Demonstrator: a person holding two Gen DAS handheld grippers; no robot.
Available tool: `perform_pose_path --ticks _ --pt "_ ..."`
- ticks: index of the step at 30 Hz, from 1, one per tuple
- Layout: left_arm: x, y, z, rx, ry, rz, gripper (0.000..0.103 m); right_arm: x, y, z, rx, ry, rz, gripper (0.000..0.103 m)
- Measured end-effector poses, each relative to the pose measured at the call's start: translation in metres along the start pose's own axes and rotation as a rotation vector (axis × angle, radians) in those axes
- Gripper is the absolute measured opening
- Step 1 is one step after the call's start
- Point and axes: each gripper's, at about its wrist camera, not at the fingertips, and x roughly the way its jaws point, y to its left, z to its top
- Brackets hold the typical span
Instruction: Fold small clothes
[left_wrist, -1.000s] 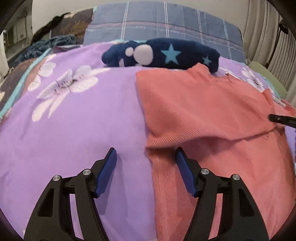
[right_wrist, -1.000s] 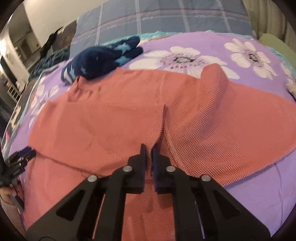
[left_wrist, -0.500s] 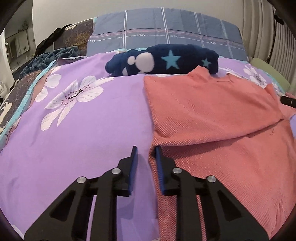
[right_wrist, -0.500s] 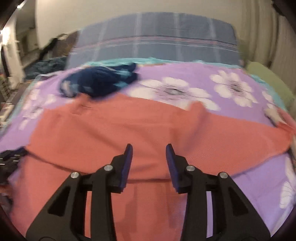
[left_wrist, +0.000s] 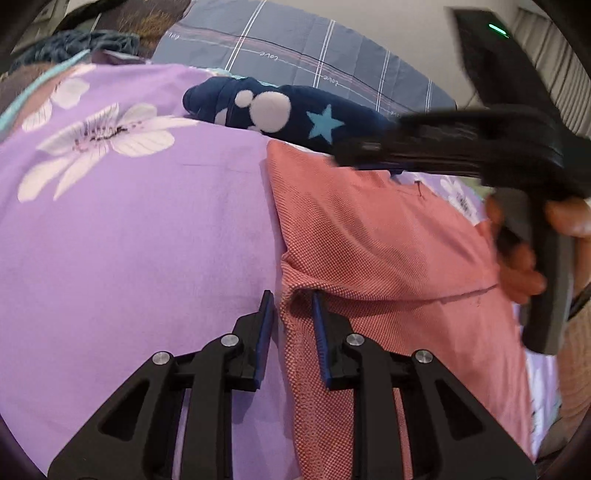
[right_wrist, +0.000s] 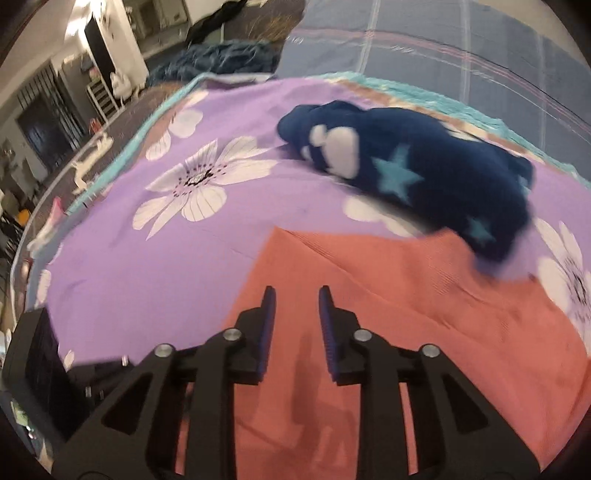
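Observation:
A salmon-pink knit garment (left_wrist: 373, 240) lies partly folded on the purple flowered bedspread (left_wrist: 147, 229); it also shows in the right wrist view (right_wrist: 424, 314). My left gripper (left_wrist: 291, 302) is narrowly open, its fingers either side of the garment's left edge at the fold, not clamped. My right gripper (right_wrist: 293, 295) is open and empty above the garment's far left corner. In the left wrist view the right gripper tool, held by a hand, crosses the upper right.
A navy garment with stars and white spots (left_wrist: 288, 110) lies bunched behind the pink one, also in the right wrist view (right_wrist: 406, 166). A grey plaid pillow (left_wrist: 314, 62) lies at the bed's head. The bed's left edge and room furniture (right_wrist: 55, 122) are at left.
My right gripper opened, let go of the pink fabric and swung left toward the garment's far corner. My left gripper narrowed its jaws from wide open around the garment's left edge.

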Motion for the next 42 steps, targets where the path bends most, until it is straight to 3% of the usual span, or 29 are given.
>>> perform_pose_path --ticks 4,5,7,10,12,13,16,18,21,25,27,28,29,30,33,36,39,42 --pt "0.001 0.006 0.0 -0.036 -0.002 -0.029 0.023 0.042 0.019 0.016 0.003 0.059 -0.058 0.029" --pt "0.001 0.006 -0.001 -0.041 -0.005 -0.03 0.017 0.052 0.022 0.019 0.003 0.073 -0.074 0.003" --pt "0.0 0.009 0.0 -0.054 -0.006 0.003 0.007 0.064 0.02 0.018 0.009 0.08 -0.102 0.002" --pt "-0.005 0.001 -0.003 -0.01 -0.013 0.077 0.005 0.072 0.02 0.025 0.031 0.034 -0.093 0.001" --pt "-0.007 -0.012 -0.007 0.059 -0.015 0.147 0.005 0.072 0.015 0.029 0.062 -0.004 -0.038 0.0" --pt "-0.007 -0.017 -0.009 0.082 -0.016 0.169 0.005 0.072 0.016 0.031 0.056 -0.024 -0.013 0.001" --pt "-0.008 -0.012 -0.009 0.067 -0.012 0.146 0.005 0.059 0.012 0.023 0.046 -0.006 -0.027 0.023" --pt "-0.009 -0.005 -0.009 0.034 -0.008 0.112 0.006 0.03 0.002 0.005 0.04 -0.056 -0.023 0.024" --pt "-0.008 -0.009 -0.01 0.046 -0.007 0.128 0.007 -0.023 -0.03 -0.043 0.06 -0.127 -0.026 0.024" --pt "-0.008 -0.013 -0.01 0.066 -0.007 0.144 0.007 -0.084 -0.109 -0.119 0.191 -0.194 -0.151 0.025" --pt "-0.007 -0.011 -0.008 0.054 -0.007 0.129 0.007 -0.093 -0.157 -0.153 0.334 -0.167 -0.215 0.027" --pt "-0.009 -0.009 -0.006 0.045 -0.01 0.119 0.008 -0.084 -0.187 -0.173 0.427 -0.074 -0.25 0.018" --pt "-0.015 -0.009 -0.004 0.014 -0.01 0.116 0.008 -0.078 -0.2 -0.184 0.451 -0.061 -0.202 0.018" --pt "-0.022 -0.01 -0.001 -0.01 -0.016 0.112 0.009 -0.08 -0.211 -0.196 0.456 -0.126 -0.113 0.018" --pt "-0.053 -0.041 0.012 0.019 -0.098 0.059 0.017 -0.084 -0.217 -0.204 0.479 -0.171 -0.05 0.018" --pt "-0.059 -0.095 0.023 0.14 -0.134 0.078 0.04 -0.082 -0.203 -0.196 0.439 -0.153 -0.109 0.024" --pt "-0.025 -0.131 0.033 0.213 -0.097 0.056 0.04 -0.095 -0.194 -0.195 0.396 -0.174 -0.164 0.019" --pt "0.03 -0.141 0.037 0.257 -0.057 0.088 0.04 -0.135 -0.214 -0.208 0.444 -0.283 -0.218 0.019"
